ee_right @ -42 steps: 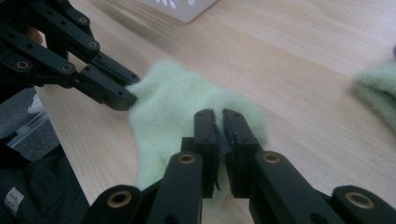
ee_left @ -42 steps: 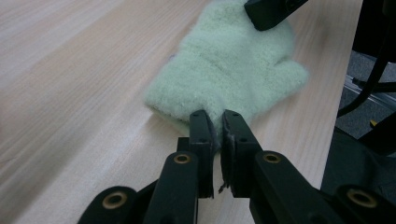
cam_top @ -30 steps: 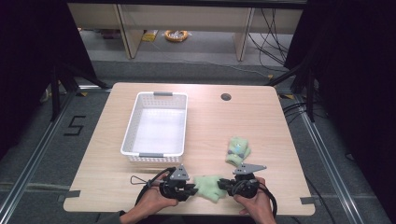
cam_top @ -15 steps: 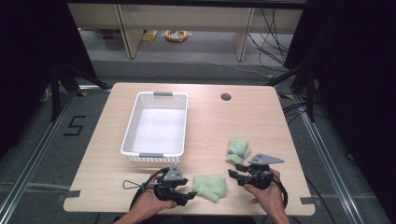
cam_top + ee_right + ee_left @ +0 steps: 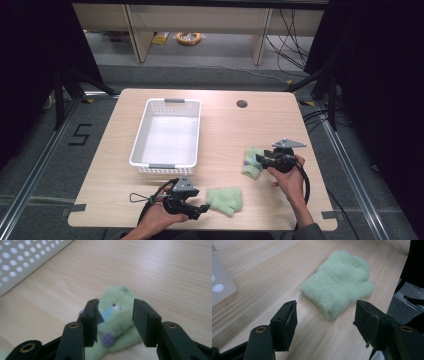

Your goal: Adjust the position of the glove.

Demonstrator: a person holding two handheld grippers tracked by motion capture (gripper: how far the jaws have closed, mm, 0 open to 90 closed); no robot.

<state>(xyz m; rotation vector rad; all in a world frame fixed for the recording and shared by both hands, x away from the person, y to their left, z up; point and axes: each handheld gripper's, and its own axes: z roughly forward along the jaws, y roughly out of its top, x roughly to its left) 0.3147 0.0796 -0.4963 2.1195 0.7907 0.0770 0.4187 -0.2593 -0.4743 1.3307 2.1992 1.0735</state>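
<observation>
A plain pale-green mitten (image 5: 225,200) (image 5: 339,285) lies flat near the table's front edge. My left gripper (image 5: 202,210) (image 5: 325,315) rests just left of its cuff. Its jaws have just been opening and stand wide, with only bare wood between the pads. A second green mitten (image 5: 250,167) (image 5: 117,300), with purple and blue spots, lies farther right. My right gripper (image 5: 257,160) (image 5: 115,315) hovers at its right edge. Its jaws have also just been opening. That mitten shows through the gap below them, and the pads do not touch it.
A white perforated basket (image 5: 142,135) stands left of centre, with nothing in it. Its corner shows in the right gripper view (image 5: 22,262). A round cable hole (image 5: 242,104) sits near the table's far edge. The front edge runs close behind both hands.
Both grippers were shut close together at the front mitten. They let go of it and opened. My right hand moved right and back to the second mitten, while the left stayed put.
</observation>
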